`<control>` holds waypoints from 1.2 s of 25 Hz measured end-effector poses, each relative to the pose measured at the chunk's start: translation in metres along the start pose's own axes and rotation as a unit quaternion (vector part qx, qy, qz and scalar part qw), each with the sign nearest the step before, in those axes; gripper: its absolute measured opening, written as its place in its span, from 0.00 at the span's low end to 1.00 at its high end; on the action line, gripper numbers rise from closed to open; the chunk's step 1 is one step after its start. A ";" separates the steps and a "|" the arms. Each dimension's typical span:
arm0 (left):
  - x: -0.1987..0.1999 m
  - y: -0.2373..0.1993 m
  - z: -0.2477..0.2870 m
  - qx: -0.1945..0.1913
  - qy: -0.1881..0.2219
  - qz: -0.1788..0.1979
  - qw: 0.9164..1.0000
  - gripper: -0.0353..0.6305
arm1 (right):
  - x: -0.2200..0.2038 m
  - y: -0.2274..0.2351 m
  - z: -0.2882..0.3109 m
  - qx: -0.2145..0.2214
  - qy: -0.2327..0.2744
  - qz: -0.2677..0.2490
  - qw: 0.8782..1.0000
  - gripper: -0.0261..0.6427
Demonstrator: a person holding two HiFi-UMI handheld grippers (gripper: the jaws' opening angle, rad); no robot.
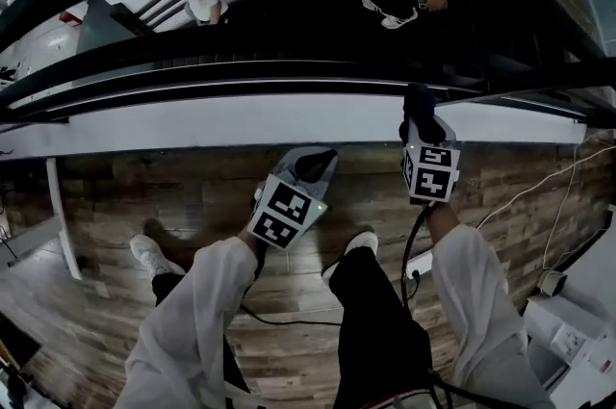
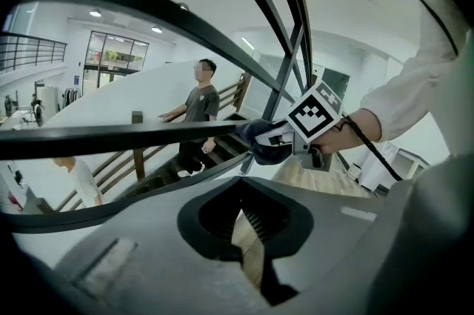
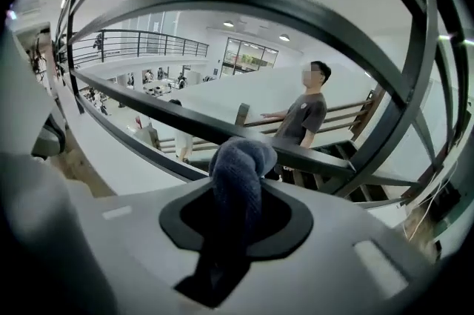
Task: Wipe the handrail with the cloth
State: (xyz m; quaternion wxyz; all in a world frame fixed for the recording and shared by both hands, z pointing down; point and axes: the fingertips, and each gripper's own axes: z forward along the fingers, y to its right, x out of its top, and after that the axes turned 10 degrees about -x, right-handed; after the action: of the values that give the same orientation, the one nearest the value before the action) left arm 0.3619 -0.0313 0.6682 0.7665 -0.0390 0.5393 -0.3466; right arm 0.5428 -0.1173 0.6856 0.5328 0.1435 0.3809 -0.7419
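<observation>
The black handrail (image 1: 289, 70) runs across the top of the head view. My right gripper (image 1: 423, 130) is up against it, shut on a dark blue-grey cloth (image 1: 420, 101) that lies bunched on the rail. In the right gripper view the cloth (image 3: 238, 173) rises from between the jaws and touches the handrail (image 3: 170, 117). My left gripper (image 1: 310, 166) hangs lower and to the left, over the wooden floor, apart from the rail. Its jaws (image 2: 248, 232) stand shut with nothing in them. From there I see the right gripper (image 2: 285, 143) and cloth (image 2: 259, 137) on the handrail (image 2: 111, 137).
Lower black banister bars (image 1: 289, 104) run under the handrail. Beyond it, a person in a dark shirt (image 3: 304, 117) stands on a staircase. Cables (image 1: 539, 195) and a power strip (image 1: 416, 270) lie on the wooden floor; white boxes (image 1: 577, 335) stand at the right.
</observation>
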 end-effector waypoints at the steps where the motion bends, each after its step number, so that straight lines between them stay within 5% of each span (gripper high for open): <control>1: 0.003 0.001 -0.018 0.005 -0.001 -0.001 1.000 0.06 | 0.008 -0.008 -0.015 0.004 0.001 0.003 1.000 0.17; 13: 0.043 -0.038 -0.239 0.114 0.034 -0.037 0.992 0.06 | 0.131 -0.160 -0.193 0.084 0.036 0.025 0.996 0.17; 22: 0.095 -0.064 -0.408 0.183 0.121 -0.013 0.976 0.06 | 0.240 -0.298 -0.311 0.133 0.102 0.054 0.984 0.17; 25: 0.102 -0.072 -0.459 0.190 0.136 -0.001 0.972 0.06 | 0.264 -0.339 -0.349 0.132 0.116 0.065 0.982 0.17; 30: 0.106 -0.067 -0.525 0.164 0.118 0.030 0.979 0.06 | 0.281 -0.385 -0.407 0.111 0.105 0.121 0.981 0.17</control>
State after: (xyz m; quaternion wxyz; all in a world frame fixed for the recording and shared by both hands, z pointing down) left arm -0.1003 0.0218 0.3947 0.7033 0.1450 0.5630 -0.4092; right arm 0.0075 0.0385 0.3984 0.5562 0.3241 0.3296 -0.6906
